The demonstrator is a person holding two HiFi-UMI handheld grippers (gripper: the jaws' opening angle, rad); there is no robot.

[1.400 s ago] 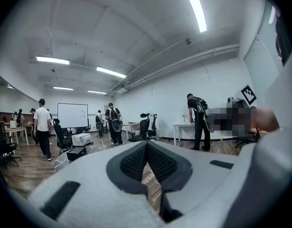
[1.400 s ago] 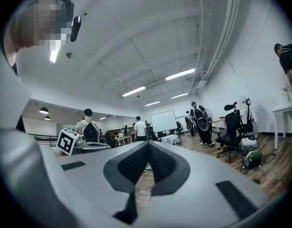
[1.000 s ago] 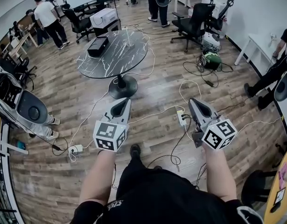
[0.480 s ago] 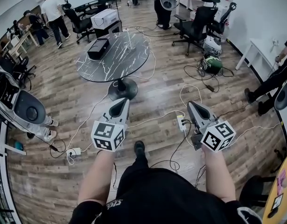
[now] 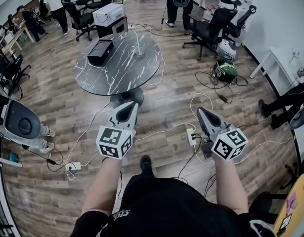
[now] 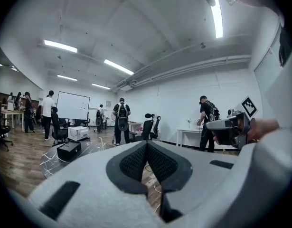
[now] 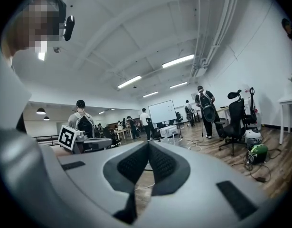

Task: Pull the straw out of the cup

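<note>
Head view looks steeply down on a person (image 5: 161, 206) standing on a wood floor (image 5: 67, 132) with a gripper held out on each side. The left gripper (image 5: 128, 106) and the right gripper (image 5: 202, 111) both point toward a round, dark marble desk (image 5: 117, 75) that stands well ahead of them. A clear cup (image 5: 138, 50) stands on the far right part of the desk, with the straw (image 5: 137, 38) upright in it. A black box (image 5: 100, 51) lies well apart from the cup, on the desk's left side. Left gripper view shows its fingers (image 6: 134, 163) closed tip to tip with nothing between them. Right gripper view shows the same: fingers (image 7: 131, 164) together and empty.
</note>
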